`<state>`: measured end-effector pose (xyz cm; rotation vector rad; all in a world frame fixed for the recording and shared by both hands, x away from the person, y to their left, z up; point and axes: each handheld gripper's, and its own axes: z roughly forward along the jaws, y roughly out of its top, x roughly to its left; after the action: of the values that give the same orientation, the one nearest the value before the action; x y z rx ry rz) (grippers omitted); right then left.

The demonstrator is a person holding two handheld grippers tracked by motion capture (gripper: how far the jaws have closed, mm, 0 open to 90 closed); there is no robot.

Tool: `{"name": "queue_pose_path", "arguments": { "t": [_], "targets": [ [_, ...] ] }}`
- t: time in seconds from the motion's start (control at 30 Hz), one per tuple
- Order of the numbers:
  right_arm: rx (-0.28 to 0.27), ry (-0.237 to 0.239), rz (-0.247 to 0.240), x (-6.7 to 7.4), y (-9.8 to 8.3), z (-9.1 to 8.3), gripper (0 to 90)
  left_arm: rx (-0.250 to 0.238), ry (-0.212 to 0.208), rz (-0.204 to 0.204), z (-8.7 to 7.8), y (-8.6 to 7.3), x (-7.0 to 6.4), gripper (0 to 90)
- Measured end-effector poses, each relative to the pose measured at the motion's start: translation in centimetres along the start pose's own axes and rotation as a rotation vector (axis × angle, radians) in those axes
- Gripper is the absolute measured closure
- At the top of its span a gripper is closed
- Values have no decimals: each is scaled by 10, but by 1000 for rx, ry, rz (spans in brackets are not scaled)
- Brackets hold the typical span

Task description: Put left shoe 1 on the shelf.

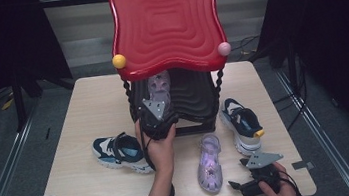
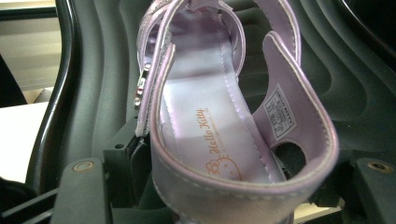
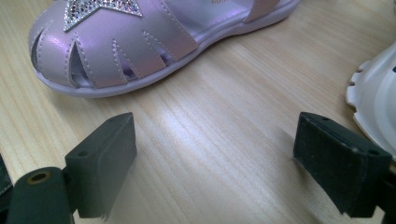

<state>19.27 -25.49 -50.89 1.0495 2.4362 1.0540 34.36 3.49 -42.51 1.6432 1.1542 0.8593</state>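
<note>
Lilac sandal (image 2: 219, 140) sits on the rack's black lower shelf (image 1: 190, 96), heel between the left tool's (image 1: 156, 111) part-open jaws. Right tool (image 3: 224, 163) gapes empty beside its mate (image 1: 209, 161) on the table (image 1: 88, 189), likely shelved next.

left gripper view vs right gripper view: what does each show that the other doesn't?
Left gripper view: a lilac sandal from the heel end, its printed insole, size label and buckle, lying on the shoe rack's dark ribbed shelf, with the left gripper at its heel.

Right gripper view: the other lilac sandal by its toe, with a glitter star, on the wooden table; a white sneaker sole at the edge; the right gripper open over bare wood.

Both: one sandal of the pair and black jaws.
</note>
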Motion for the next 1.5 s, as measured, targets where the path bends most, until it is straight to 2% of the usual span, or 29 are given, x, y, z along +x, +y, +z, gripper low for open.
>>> {"name": "queue_pose_path", "arguments": {
  "t": [0.13, 0.27, 0.4, 0.5, 0.7, 0.73, 0.9, 0.97, 1.03, 1.5],
  "targets": [
    [0, 0, 0, 0, 0, 0, 126, 3, -1, 3, 2, 1, 0, 283],
    [0, 0, 0, 0, 0, 0, 127, 2, 10, 2, 1, 1, 0, 332],
    [0, 0, 0, 0, 0, 0, 127, -27, 11, -19, -3, 1, 1, 348],
    [0, 0, 0, 0, 0, 0, 127, -56, 30, -33, -4, 4, 1, 352],
    [0, -2, 0, 0, 0, 0, 127, -126, 60, -89, 0, 13, 3, 356],
    [0, 0, 0, 0, 0, 0, 126, -122, 70, -81, 2, 14, 3, 356],
    [0, 0, 0, 0, 0, 0, 127, -118, 84, -103, 15, 14, 0, 356],
    [0, 0, 0, 0, 0, 0, 126, -116, 99, -92, 17, 13, -3, 354],
    [0, 0, 0, 0, 0, 0, 126, -94, 104, -73, 20, 10, -5, 349],
    [0, 1, -1, 1, 0, 0, 126, -34, 79, -66, 24, 3, -2, 309]
  ]
}}
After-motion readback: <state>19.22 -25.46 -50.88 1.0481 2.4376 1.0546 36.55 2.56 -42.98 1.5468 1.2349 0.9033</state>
